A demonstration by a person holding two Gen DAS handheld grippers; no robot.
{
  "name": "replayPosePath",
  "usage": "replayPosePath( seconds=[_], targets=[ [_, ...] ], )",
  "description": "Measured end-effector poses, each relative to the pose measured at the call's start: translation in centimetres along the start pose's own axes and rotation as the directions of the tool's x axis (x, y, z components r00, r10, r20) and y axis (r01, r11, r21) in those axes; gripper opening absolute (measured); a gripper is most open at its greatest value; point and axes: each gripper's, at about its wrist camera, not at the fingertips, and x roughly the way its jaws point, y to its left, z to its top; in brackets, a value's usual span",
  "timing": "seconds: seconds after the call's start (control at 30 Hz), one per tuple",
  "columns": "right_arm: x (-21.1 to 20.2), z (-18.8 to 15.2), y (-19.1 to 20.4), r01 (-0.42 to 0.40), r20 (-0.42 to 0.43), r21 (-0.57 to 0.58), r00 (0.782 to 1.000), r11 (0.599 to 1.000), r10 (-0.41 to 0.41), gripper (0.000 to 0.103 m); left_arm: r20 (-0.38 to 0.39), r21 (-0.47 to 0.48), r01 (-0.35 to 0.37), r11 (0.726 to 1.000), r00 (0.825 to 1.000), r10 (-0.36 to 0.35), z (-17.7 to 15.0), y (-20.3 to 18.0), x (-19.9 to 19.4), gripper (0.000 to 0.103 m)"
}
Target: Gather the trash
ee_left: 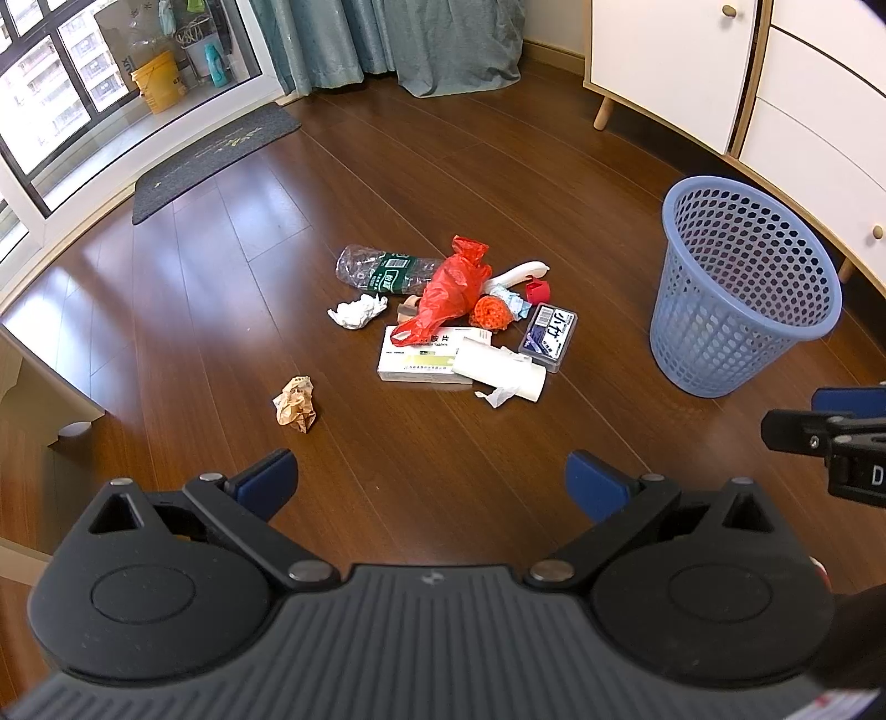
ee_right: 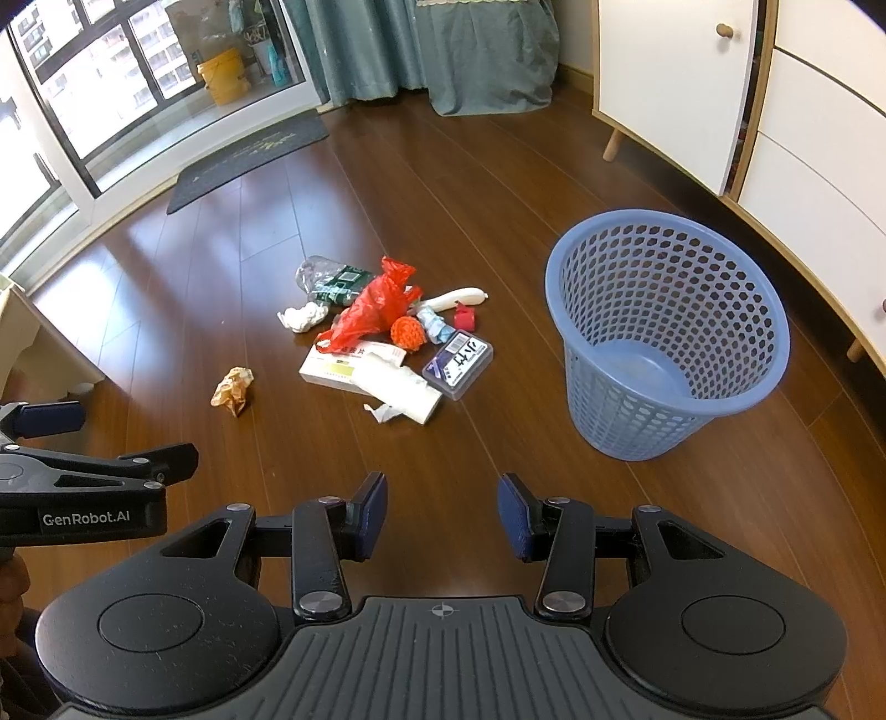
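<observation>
A heap of trash lies on the wooden floor: a red plastic bag (ee_left: pixel 451 288) (ee_right: pixel 371 304), a crushed clear bottle (ee_left: pixel 382 268) (ee_right: pixel 326 279), a white medicine box (ee_left: pixel 415 354) (ee_right: pixel 332 368), a dark flat box (ee_left: pixel 548 335) (ee_right: pixel 458 363), an orange mesh ball (ee_left: pixel 493 313) (ee_right: pixel 407 332) and white tissue (ee_left: pixel 357 311) (ee_right: pixel 302 318). A brown paper wad (ee_left: pixel 296 404) (ee_right: pixel 232 390) lies apart to the left. An empty blue basket (ee_left: pixel 742 288) (ee_right: pixel 664 332) stands to the right. My left gripper (ee_left: pixel 429 487) and right gripper (ee_right: pixel 442 515) hover open above the floor, holding nothing.
A white cabinet (ee_left: pixel 692 72) (ee_right: pixel 692 99) on wooden legs lines the right side. Curtains (ee_left: pixel 398 39) (ee_right: pixel 421 50) hang at the back. A grey doormat (ee_left: pixel 216 158) (ee_right: pixel 249 160) lies by the glass door. Pale furniture (ee_left: pixel 33 387) stands at the left.
</observation>
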Motion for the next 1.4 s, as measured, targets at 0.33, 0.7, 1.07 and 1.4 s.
replayPosePath(
  seconds=[0.33,0.7,1.07,1.4],
  targets=[
    [-0.08,0.01,0.01,0.000,-0.001,-0.002,1.000,1.000,0.000,0.042,-0.001,-0.001,-0.001,1.000,1.000,0.001,0.02,-0.04,-0.01,0.102],
    [-0.10,-0.04,0.20,-0.002,-0.003,-0.007,1.000,1.000,0.002,0.042,0.000,0.000,0.000,1.000,1.000,0.000,-0.01,-0.08,0.03,0.102],
    [-0.25,-0.12,0.32,0.000,0.001,-0.007,1.000,1.000,0.000,0.042,-0.002,-0.001,-0.003,1.000,1.000,0.003,-0.03,-0.10,0.04,0.102],
    [-0.56,-0.16,-0.36,0.007,0.006,-0.006,1.000,1.000,-0.007,0.042,0.004,-0.002,-0.015,1.000,1.000,0.015,-0.22,0.22,-0.48,0.102]
  ],
)
